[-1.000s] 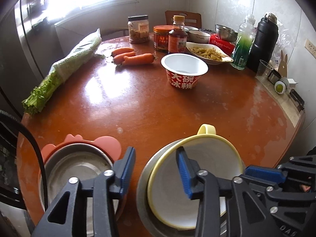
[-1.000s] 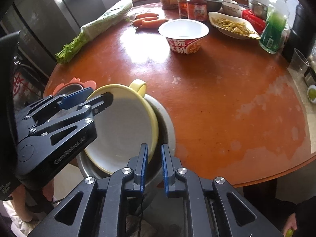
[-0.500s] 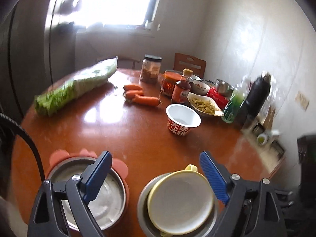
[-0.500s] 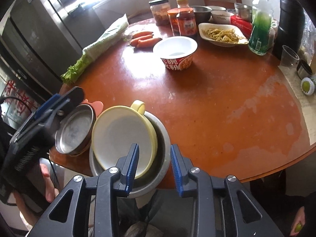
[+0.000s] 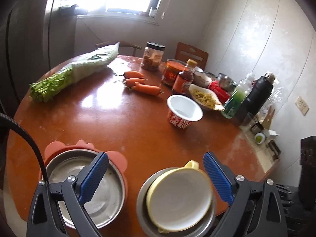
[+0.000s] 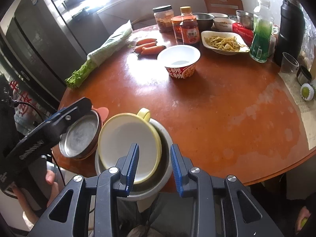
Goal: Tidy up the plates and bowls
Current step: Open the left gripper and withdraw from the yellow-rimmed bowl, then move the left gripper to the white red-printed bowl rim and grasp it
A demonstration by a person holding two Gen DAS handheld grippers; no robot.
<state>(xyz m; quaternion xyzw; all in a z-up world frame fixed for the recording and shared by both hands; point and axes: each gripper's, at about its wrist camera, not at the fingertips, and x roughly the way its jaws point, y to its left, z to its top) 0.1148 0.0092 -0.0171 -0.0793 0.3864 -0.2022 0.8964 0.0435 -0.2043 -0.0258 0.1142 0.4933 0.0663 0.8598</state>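
Left tool [image 5: 156, 177] risen and opening (nothing between), round yellow bowl [image 5: 178, 197] nested in steel basin [image 5: 143, 201]

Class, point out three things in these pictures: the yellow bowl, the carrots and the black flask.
yellow bowl [image 6: 128, 144], right wrist view, on its white inside.
carrots [image 5: 147, 88], left wrist view, middle of the nearest carrot.
black flask [image 6: 289, 23], right wrist view, on its body.

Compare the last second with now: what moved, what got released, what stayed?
Left gripper let go of the yellow bowl, still opening, and lifted clear. Right gripper opened off the steel basin rim. Yellow bowl settled flatter in the basin. Steel dish stayed.
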